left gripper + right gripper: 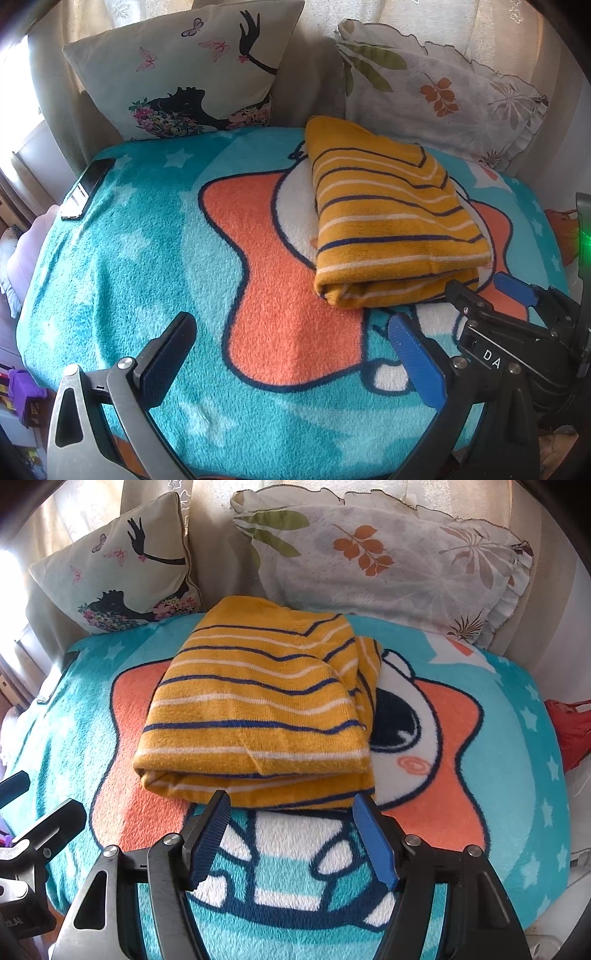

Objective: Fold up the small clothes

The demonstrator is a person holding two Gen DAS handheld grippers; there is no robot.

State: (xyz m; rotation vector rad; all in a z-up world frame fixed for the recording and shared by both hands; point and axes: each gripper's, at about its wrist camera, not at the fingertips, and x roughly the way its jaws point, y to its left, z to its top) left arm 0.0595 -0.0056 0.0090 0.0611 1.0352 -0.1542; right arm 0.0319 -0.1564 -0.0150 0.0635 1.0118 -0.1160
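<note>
One folded striped garment (258,716) | long axis front-to-back | both jaws released, empty

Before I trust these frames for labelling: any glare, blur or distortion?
Left wrist view: fisheye bends the blanket, window glare blows out the left edge, garment sharp. Right wrist view: same bending, glare upper left, dark vignetted corners, stripes crisp.

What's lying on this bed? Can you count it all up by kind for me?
Pillows: 2, one butterfly print, one leaf print
Folded striped garment: 1
Blanket: 1
Phone: 1
Total: 5
</note>
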